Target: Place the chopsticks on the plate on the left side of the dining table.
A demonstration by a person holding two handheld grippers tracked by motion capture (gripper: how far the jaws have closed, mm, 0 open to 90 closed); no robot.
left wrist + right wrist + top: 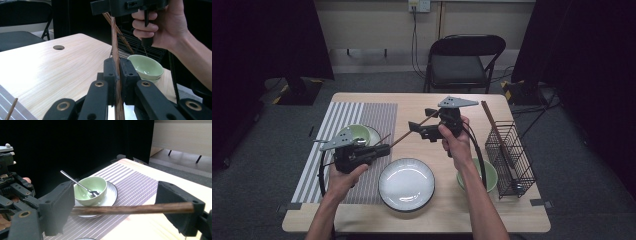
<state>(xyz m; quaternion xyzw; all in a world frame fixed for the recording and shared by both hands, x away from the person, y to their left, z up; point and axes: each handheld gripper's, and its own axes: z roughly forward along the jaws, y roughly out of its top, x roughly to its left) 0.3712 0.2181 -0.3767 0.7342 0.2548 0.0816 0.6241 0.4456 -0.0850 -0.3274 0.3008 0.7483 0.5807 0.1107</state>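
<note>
A dark wooden chopstick (407, 134) hangs level over the table between my two grippers. My left gripper (384, 149) is shut on one end of it, and in the left gripper view the chopstick (114, 42) runs up from the closed jaws (117, 67) to the other gripper. My right gripper (419, 120) stands open. In the right gripper view the chopstick (132, 209) lies across the wide gap between its jaws (117, 200), its tip in front of the right jaw.
A green bowl (358, 135) with a spoon (75, 181) sits on a saucer on the striped mat (347, 117). A white plate (406, 183) is near the front edge. A second green bowl (146, 66) stands beside a wire basket (509, 157) with chopsticks in it.
</note>
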